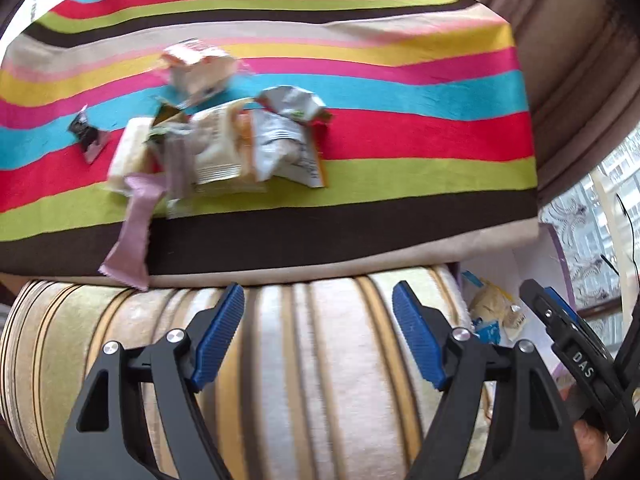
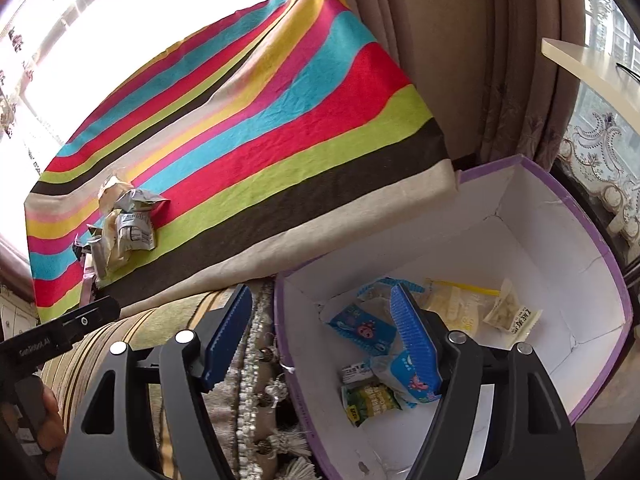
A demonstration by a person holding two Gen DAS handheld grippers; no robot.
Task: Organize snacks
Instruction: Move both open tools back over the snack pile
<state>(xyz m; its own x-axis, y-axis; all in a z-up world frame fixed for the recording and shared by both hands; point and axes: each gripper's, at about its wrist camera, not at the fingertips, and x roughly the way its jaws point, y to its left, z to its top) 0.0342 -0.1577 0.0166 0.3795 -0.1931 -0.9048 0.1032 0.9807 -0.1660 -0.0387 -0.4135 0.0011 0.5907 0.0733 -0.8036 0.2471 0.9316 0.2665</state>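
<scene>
Left tool spread wide and empty, right tool likewise over purple-rimmed box, snack pile on striped cloth

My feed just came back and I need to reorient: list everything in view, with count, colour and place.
Snack packets: a heap, several, white, silver and pink, on the striped cloth.
Dark packet: one, beside the heap.
Striped cloth: one, multicoloured, over a raised surface.
Box: one, purple rim, white inside, beside the cloth.
Packets in box: several, blue, yellow, green.
Sofa arm: striped beige, below the cloth.
Curtain: beige, behind.
Left tongs: open, empty.
Right tongs: open, empty, over the box edge.
</scene>
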